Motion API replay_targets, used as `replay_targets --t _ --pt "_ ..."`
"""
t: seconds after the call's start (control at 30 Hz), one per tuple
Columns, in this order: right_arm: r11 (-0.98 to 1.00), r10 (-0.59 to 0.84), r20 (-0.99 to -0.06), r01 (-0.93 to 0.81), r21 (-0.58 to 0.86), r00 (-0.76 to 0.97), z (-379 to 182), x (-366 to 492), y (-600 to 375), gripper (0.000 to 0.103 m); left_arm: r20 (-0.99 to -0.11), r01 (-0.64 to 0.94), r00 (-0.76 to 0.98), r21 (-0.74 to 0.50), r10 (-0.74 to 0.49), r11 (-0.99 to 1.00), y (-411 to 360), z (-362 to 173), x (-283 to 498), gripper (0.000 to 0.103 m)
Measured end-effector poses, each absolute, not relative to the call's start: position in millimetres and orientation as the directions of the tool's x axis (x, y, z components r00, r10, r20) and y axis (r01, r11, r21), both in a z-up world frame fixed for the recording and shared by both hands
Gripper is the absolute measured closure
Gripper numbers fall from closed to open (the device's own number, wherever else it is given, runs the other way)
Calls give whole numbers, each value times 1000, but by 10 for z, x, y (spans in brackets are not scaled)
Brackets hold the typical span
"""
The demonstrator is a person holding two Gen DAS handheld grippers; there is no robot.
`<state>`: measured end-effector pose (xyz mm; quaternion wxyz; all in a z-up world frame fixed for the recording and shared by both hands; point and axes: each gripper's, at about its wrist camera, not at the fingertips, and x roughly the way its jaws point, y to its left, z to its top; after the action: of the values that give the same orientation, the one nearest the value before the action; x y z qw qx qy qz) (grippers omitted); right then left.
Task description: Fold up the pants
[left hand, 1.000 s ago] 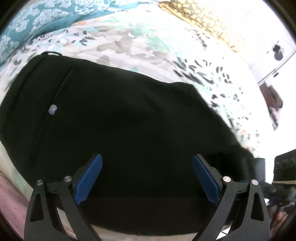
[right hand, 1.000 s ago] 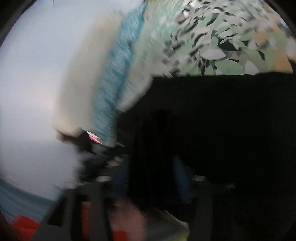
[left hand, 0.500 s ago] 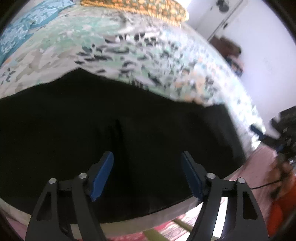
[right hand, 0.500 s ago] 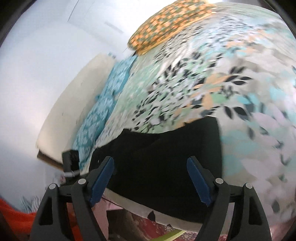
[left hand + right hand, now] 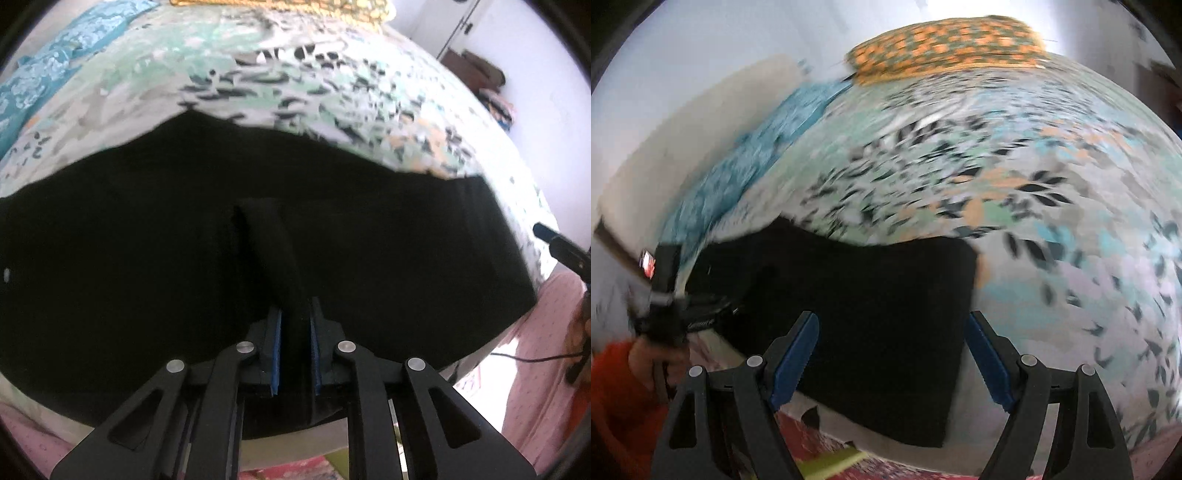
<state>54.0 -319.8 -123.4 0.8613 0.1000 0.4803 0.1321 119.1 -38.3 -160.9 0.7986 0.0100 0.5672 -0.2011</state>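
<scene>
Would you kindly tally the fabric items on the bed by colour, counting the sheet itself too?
Black: 1, the pants, pinched by the left gripper
Leaf-print, pale green: 1, the bedsheet
Teal patterned: 1, the cloth along the far edge
Orange and green: 1, the pillow
Total: 4

The pants are matt black cloth; the bedsheet is smooth printed cloth; the claw pads are ridged blue plastic.
</scene>
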Motion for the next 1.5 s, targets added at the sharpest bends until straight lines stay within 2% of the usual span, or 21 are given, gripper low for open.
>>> replay_targets --t 0.07,0.1,0.17,0.23,0.3,0.37,0.43,0.53,0.6,0.7,0.83,0.93,1.07,1.13,1.2,1.23,1.3,1.43,1.5 --pt "926 378 -853 -161 342 360 -1539 632 -3054 22 -911 337 283 -198 -300 920 -405 -1608 1193 87" --pt "930 365 -896 -137 341 252 -1788 676 -3002 21 -910 327 286 -202 -300 923 -384 -1595 1211 82" --pt "935 351 -892 -145 322 284 -1819 659 -2971 17 -900 291 283 -249 -332 924 -277 -1569 1251 77" --pt "927 374 -885 -126 352 279 -1721 699 -3001 17 -897 227 327 -229 -296 946 -97 -1501 1271 45" --pt "901 430 -821 -115 419 375 -1488 665 -3138 18 -880 155 382 -241 -283 958 138 -1418 1291 36" --pt "904 410 -787 -89 419 461 -1281 681 -3295 18 -859 82 432 -267 -276 960 365 -1331 1301 36" --pt "904 402 -790 -61 424 464 -1199 812 -3420 18 -836 53 475 -285 -275 957 467 -1253 1298 36" --pt "828 527 -754 -38 559 393 -1303 1096 -3558 18 -788 114 512 -331 -341 937 367 -1134 1266 36" --pt "816 530 -774 40 576 346 -1489 1233 -3597 18 -778 191 497 -334 -384 923 165 -1116 1236 35" --pt "809 514 -809 153 567 284 -1872 1320 -3652 18 -807 300 445 -273 -387 914 -212 -1247 1244 34" --pt "814 508 -790 110 571 342 -1547 1234 -3622 18 -883 349 358 -176 -304 920 -451 -1565 1227 35" --pt "778 557 -734 65 625 390 -1184 1034 -3650 18 -883 336 338 -210 -326 918 -365 -1614 1205 36" --pt "706 629 -708 146 693 321 -1218 655 -3647 18 -880 322 334 -230 -338 918 -386 -1630 1226 36" --pt "737 585 -757 200 646 289 -1371 466 -3647 18 -883 332 332 -218 -330 918 -408 -1648 1223 36" --pt "849 404 -846 201 489 348 -1284 258 -3661 19 -888 348 336 -193 -315 917 -447 -1647 1190 35" --pt "911 310 -877 148 384 367 -1198 187 -3585 19 -888 353 337 -188 -312 916 -447 -1643 1197 35" --pt "996 73 -919 10 83 388 -1029 38 -3286 19 -888 353 336 -190 -314 916 -436 -1656 1184 35" --pt "984 -13 -952 -166 -66 305 -1194 48 -2892 18 -889 342 325 -208 -323 916 -440 -1675 1226 33" --pt "978 -60 -967 -180 -107 249 -1396 77 -2871 18 -891 346 322 -203 -319 916 -455 -1677 1239 33"
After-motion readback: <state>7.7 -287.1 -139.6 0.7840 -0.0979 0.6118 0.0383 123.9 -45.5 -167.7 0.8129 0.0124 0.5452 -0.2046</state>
